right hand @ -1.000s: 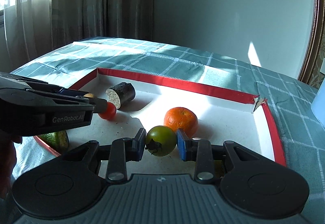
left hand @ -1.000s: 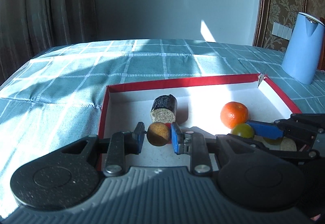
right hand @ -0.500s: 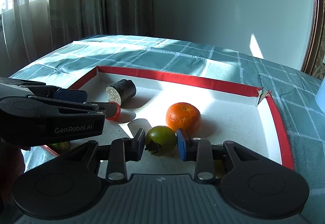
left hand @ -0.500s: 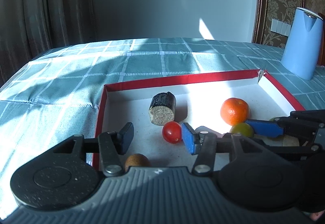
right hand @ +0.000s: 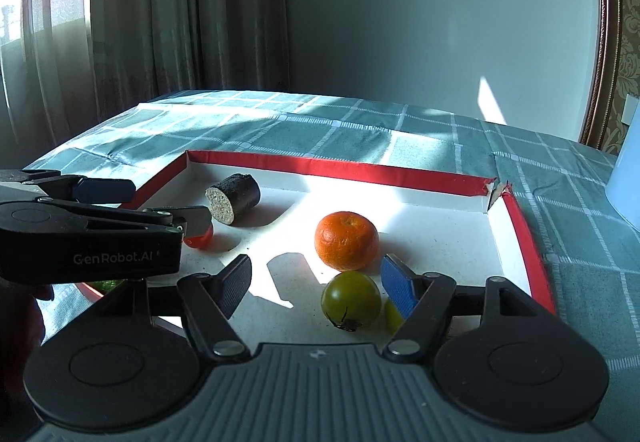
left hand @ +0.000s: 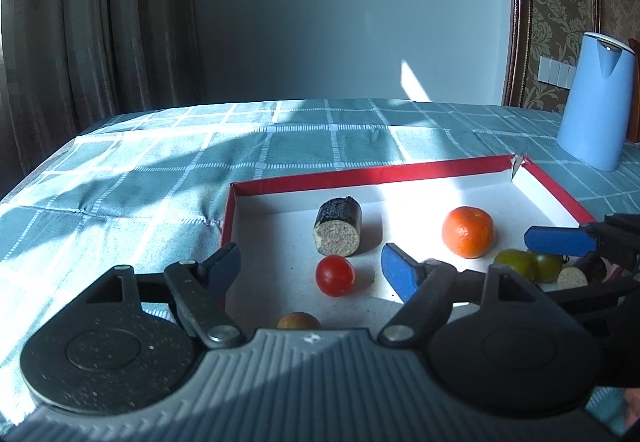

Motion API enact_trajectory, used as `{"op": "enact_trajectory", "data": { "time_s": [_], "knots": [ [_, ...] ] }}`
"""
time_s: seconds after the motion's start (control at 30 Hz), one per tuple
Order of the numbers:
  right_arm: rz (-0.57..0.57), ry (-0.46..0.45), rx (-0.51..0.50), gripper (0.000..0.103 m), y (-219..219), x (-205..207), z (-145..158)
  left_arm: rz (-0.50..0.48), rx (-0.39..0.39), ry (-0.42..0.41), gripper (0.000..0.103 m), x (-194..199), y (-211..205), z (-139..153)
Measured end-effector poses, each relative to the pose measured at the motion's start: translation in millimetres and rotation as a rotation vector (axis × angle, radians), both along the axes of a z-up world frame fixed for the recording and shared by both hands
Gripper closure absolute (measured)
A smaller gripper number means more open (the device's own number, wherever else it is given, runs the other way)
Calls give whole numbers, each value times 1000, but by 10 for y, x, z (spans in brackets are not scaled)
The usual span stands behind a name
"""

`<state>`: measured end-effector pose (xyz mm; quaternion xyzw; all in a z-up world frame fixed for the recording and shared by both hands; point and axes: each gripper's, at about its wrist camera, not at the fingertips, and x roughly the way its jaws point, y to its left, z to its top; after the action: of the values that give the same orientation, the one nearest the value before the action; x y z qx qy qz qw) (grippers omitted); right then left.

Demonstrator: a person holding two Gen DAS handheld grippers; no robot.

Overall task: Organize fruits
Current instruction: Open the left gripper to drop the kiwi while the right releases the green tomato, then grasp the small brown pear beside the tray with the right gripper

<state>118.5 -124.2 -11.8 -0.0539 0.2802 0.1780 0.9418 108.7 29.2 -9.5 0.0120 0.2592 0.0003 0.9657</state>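
Both my tongs are opening over the red-rimmed tray (right hand: 532, 250) on the tabletop (left hand: 120, 177), and neither grips anything. My left tongs (left hand: 310, 268) spread wide; the brown fruit (left hand: 298, 320) lies on the tray floor at the near edge, just under them, and the red tomato (left hand: 335, 276) sits between the pads without touching either. My right tongs (right hand: 316, 282) part around the green tomato (right hand: 351, 300), which rests on the tray floor close to the right pad, just in front of the orange (right hand: 346, 240). A second green fruit (right hand: 393, 316) peeks out beside it. The dark cut roll (right hand: 234, 197) lies at the far left.

I judge this the release step: two fruits set down in the tray. Next I must lift both tongs clear without nudging the round fruits, which roll easily, then look for fruit outside the tray.
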Motion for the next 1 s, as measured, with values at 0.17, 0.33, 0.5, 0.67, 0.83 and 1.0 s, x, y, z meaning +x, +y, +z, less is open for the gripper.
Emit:
{"op": "enact_trajectory", "data": {
  "time_s": [0.17,0.33,0.5,0.67,0.83,1.0],
  "knots": [
    [-9,-16,3,32,-25,-56,4,27,31,-16,25,-13,-13,-6],
    [-16,-18,7,32,-62,-122,7,33,52,-25,23,-37,-28,-9],
    [-23,-25,60,32,-171,-284,47,41,23,-40,17,-107,27,25],
    [8,-39,91,32,-232,-565,66,42,19,-48,16,-158,37,33],
    [83,-48,84,32,-213,-880,59,43,21,-45,14,-160,28,26],
    [148,-20,32,32,-57,-950,-24,47,21,-47,14,-207,47,28]
  ]
}}
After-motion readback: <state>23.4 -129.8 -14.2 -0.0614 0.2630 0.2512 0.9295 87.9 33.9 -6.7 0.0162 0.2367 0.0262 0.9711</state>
